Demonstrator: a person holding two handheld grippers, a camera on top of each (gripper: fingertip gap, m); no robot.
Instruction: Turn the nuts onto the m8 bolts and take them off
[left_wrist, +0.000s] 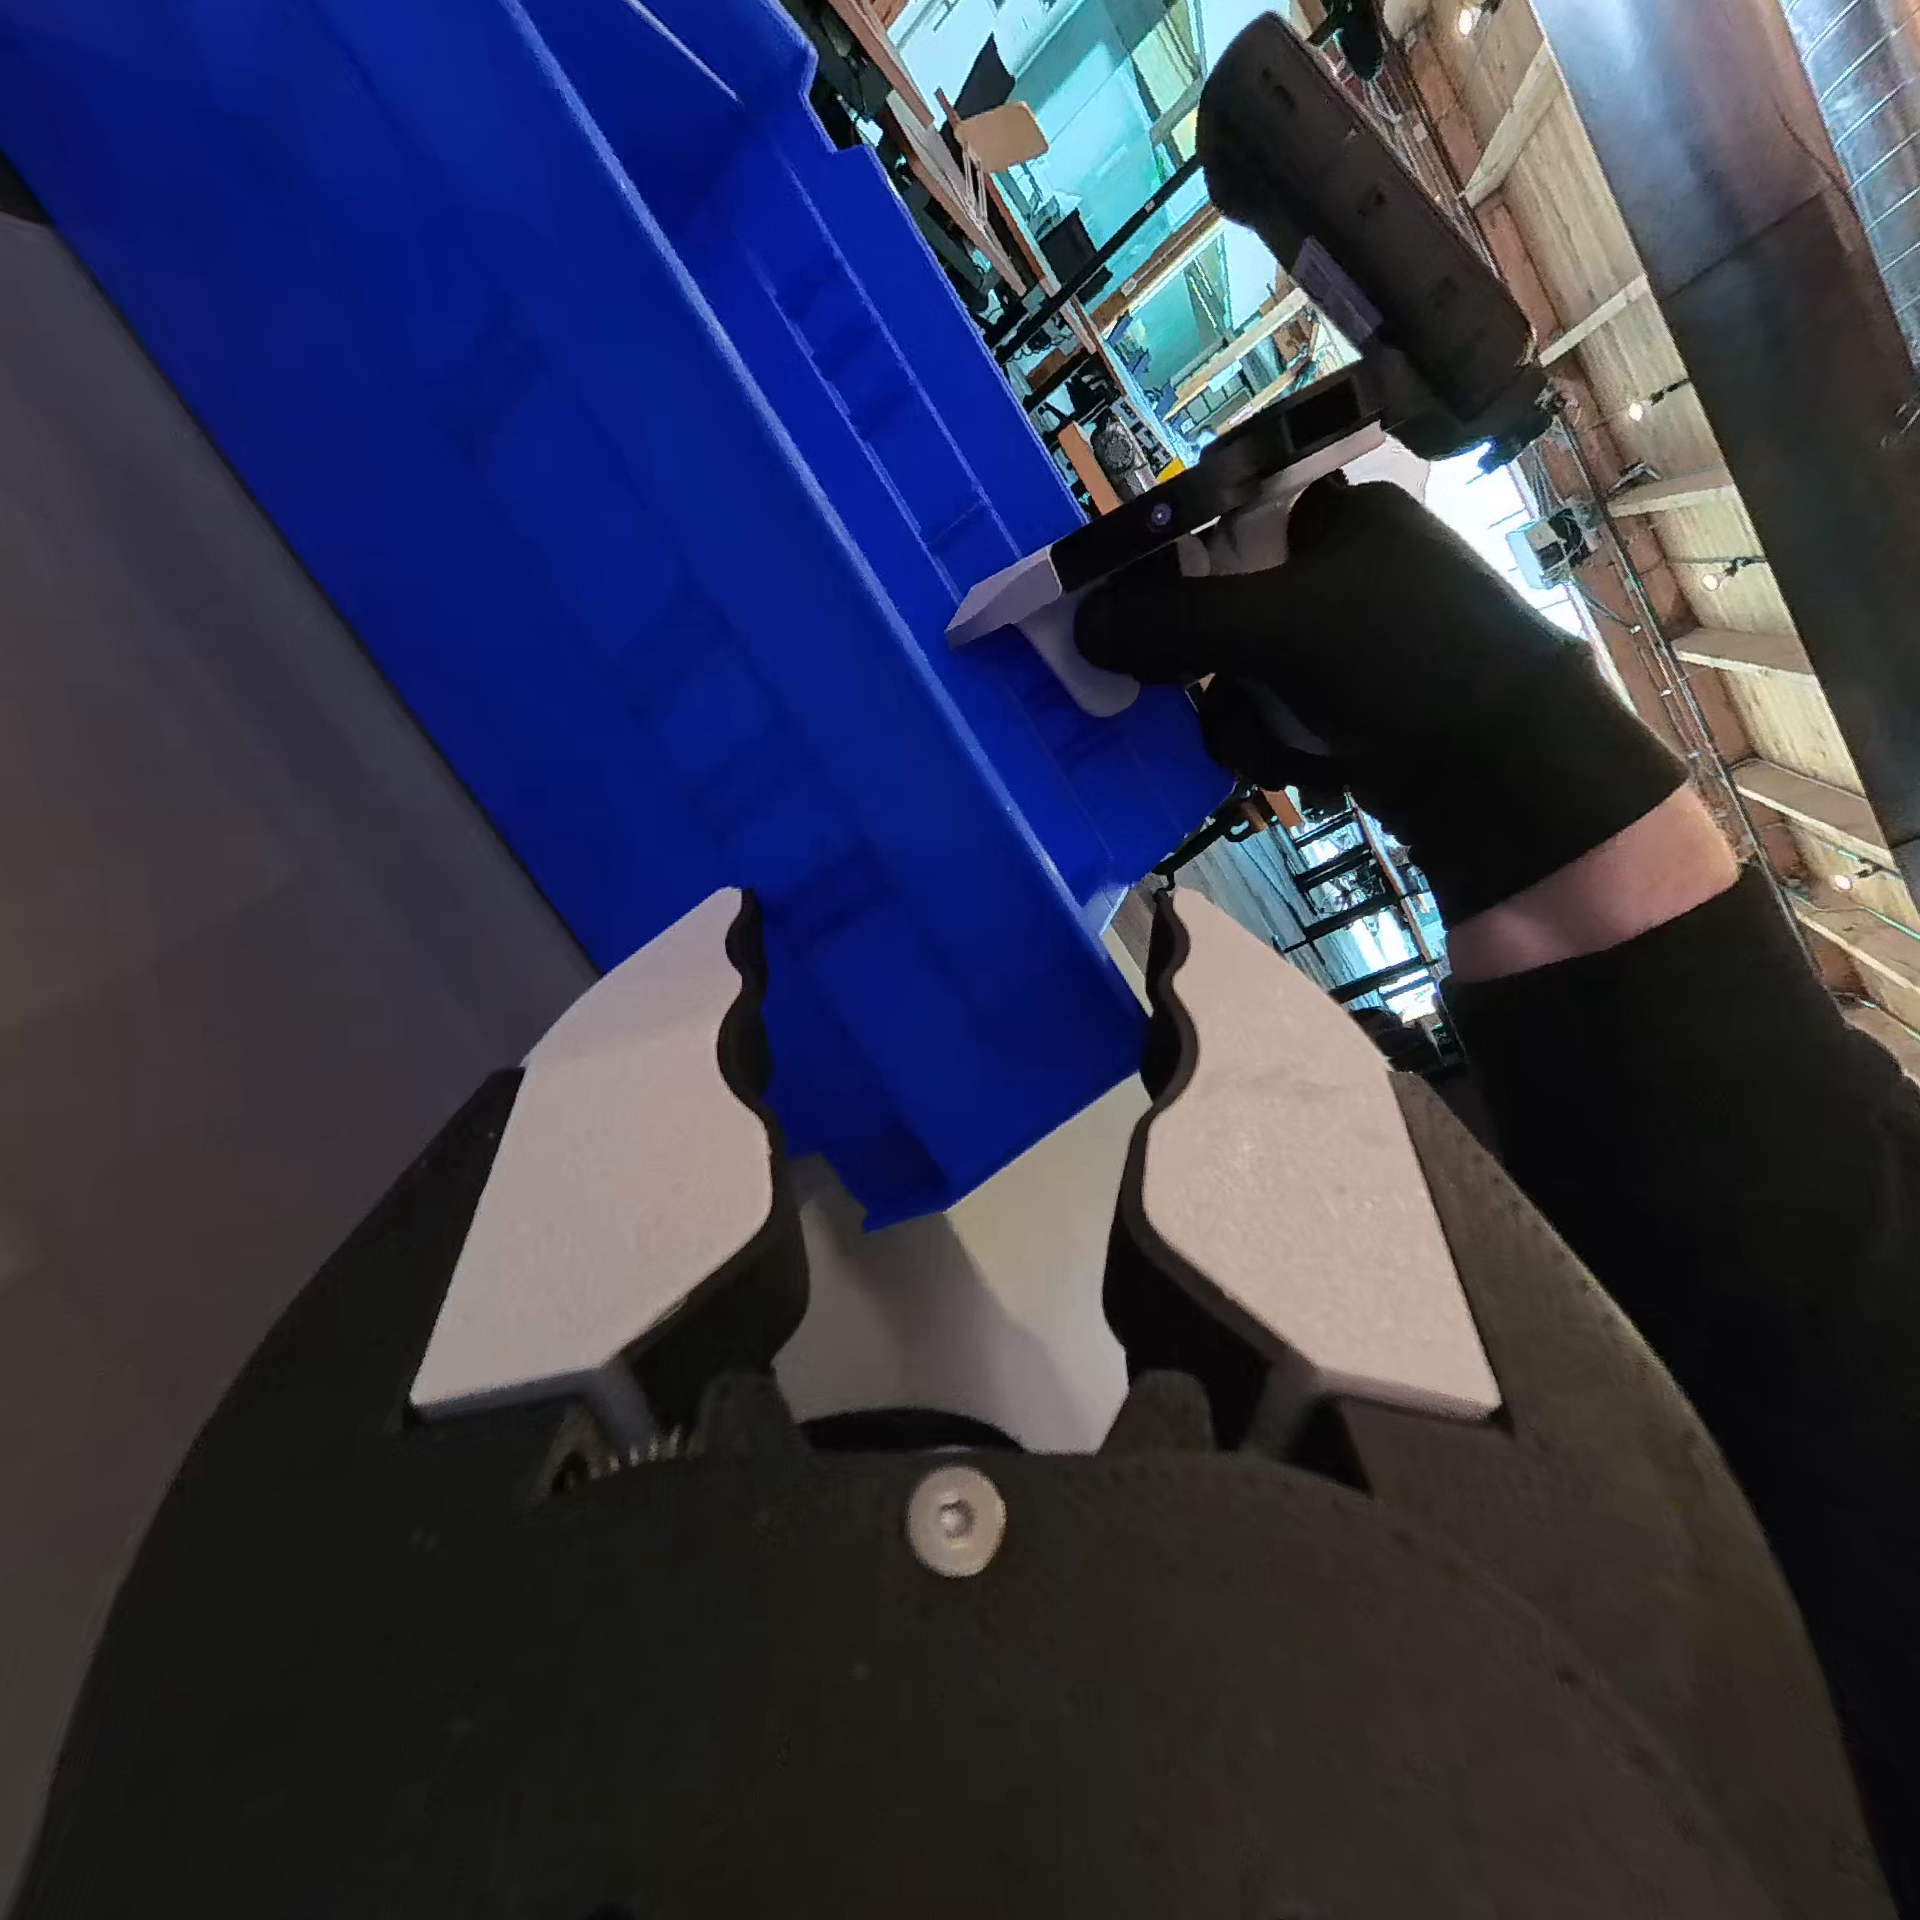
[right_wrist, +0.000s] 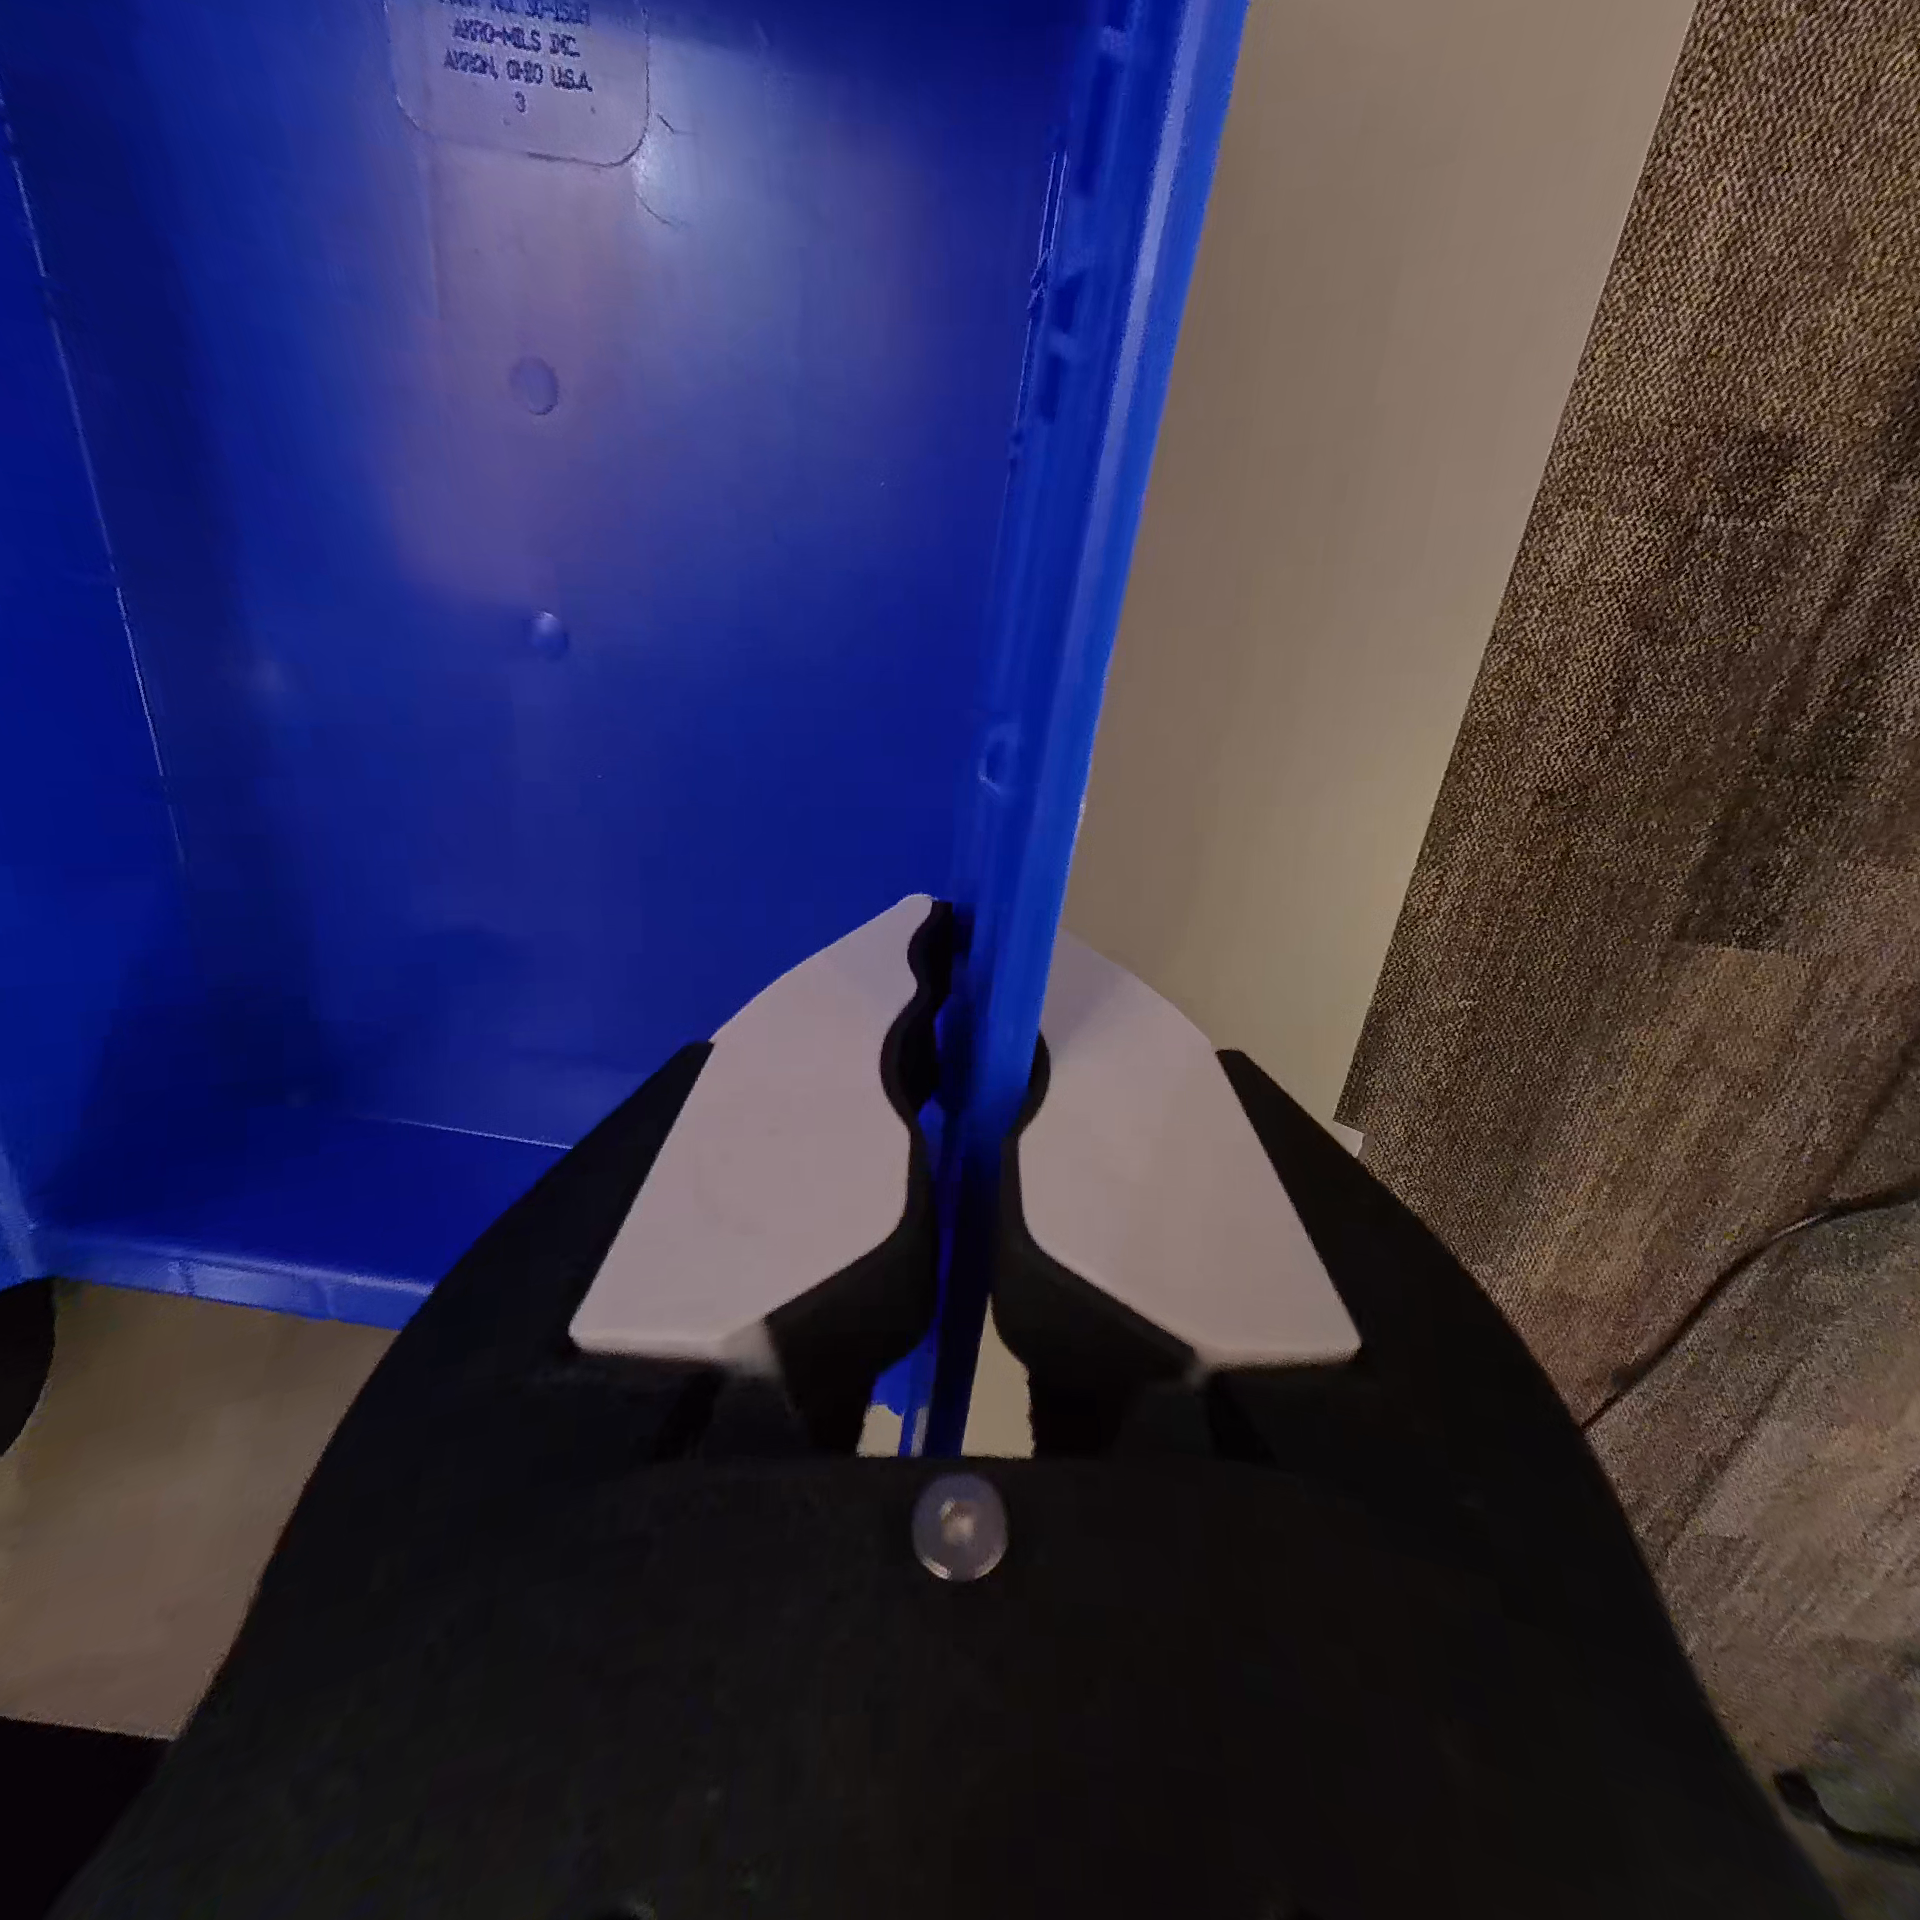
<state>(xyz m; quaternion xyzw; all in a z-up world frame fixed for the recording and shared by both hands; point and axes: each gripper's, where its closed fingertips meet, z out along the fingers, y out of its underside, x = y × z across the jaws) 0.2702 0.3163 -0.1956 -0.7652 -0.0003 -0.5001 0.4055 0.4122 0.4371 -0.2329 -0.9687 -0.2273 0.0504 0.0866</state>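
Right gripper (right_wrist: 971, 997) is clamped on the side wall of the blue plastic bin (right_wrist: 520, 623), one pad inside, one outside, both pressing on the wall. The bin is tipped up off the pale tabletop (right_wrist: 1247, 520). Left gripper (left_wrist: 951, 997) hangs spread wide beside the bin's outer wall, gripping nothing. No nuts or bolts visible anywhere, so can't tell where they are.

Pale cream tabletop (right_wrist: 1299, 520) under a blue plastic bin (right_wrist: 520, 623), bin interior bare.
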